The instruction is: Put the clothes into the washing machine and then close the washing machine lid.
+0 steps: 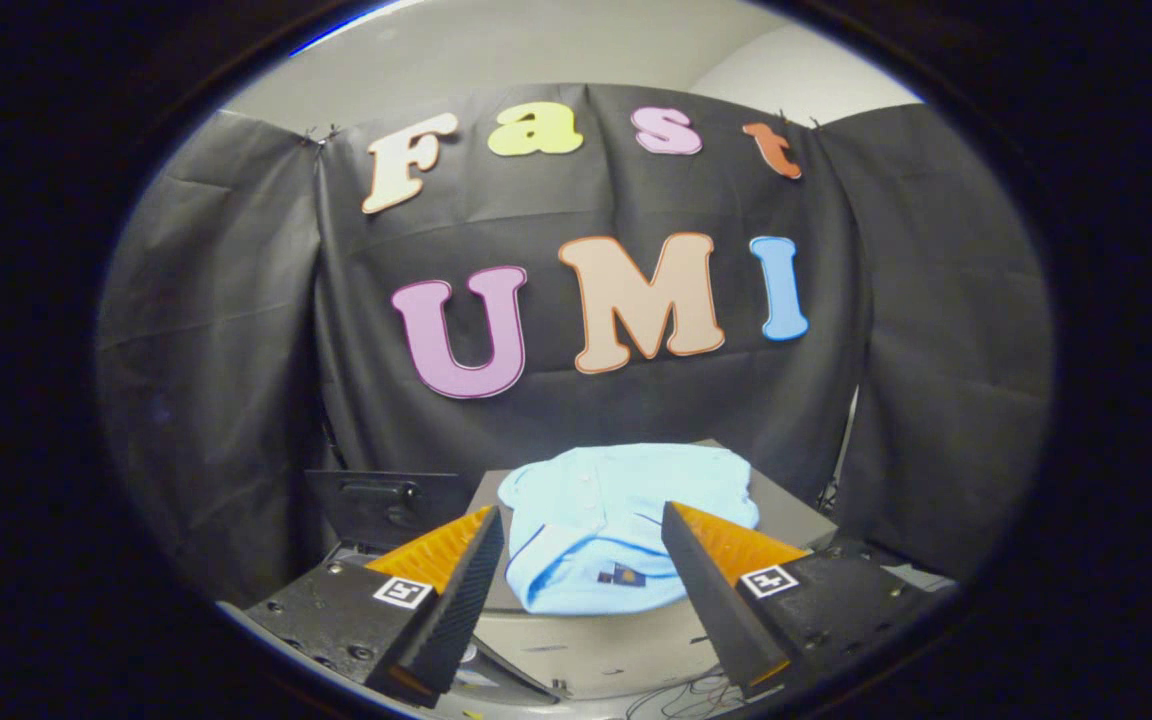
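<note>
gripper (581,555) fingers spread wide, nothing between the pads; both orange-backed fingers (436,548) point forward at the light blue shirt (616,520). the spread looks set to take in a thick fold of cloth. shirt lies folded, collar side left, on a grey flat surface (791,510) just ahead of and partly between the fingertips, not touched yet. a dark panel with a handle (386,500) stands to the left beyond the left finger, possibly the raised washer lid; cannot tell. judged step: approach for first grasp.
</note>
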Demonstrator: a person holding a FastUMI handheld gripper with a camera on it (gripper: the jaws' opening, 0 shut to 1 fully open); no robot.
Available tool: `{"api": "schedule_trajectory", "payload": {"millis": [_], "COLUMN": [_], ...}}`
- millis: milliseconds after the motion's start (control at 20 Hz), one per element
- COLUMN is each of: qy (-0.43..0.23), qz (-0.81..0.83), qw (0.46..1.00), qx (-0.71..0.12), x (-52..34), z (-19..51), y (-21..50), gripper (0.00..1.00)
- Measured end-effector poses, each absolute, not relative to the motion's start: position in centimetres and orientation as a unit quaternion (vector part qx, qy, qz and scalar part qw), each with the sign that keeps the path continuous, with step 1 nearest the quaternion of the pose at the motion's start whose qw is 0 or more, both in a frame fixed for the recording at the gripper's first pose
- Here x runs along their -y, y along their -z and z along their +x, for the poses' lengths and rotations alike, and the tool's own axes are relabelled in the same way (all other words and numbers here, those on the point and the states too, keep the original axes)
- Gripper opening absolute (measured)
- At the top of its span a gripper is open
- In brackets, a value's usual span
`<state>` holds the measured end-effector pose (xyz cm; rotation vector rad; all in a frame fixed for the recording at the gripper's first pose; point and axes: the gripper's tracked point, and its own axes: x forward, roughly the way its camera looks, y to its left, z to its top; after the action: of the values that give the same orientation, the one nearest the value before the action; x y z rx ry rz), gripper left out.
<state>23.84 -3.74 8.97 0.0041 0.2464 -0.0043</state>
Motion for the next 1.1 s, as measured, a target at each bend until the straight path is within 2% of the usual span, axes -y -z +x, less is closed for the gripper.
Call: {"api": "schedule_trajectory", "payload": {"millis": [100,250,350,550,600,650,750,800,950,1100], "qy": [0.011,0.042,0.054,0.070,0.079,0.078,0.062,0.057,0.039,0.032], "qz": [-0.012,-0.014,0.031,0.055,0.047,0.019,-0.034,-0.026,0.000,0.100], "qw": [0.989,0.971,0.967,0.945,0.931,0.937,0.931,0.941,0.947,0.950], "qx": [-0.144,-0.234,-0.249,-0.316,-0.354,-0.340,-0.359,-0.332,-0.319,-0.293], "x": [4.6,6.9,7.2,7.4,7.5,7.4,7.6,7.4,7.5,7.4], "z": [27.6,31.9,34.7,37.0,36.6,36.7,36.4,37.0,37.5,37.6], "y": [-8.4,-3.2,-1.2,3.9,5.6,5.0,5.6,4.9,5.1,4.9], "gripper": [0.96,0.97,0.98,0.97,0.98,0.97,0.79,0.70,0.44,0.17]}}
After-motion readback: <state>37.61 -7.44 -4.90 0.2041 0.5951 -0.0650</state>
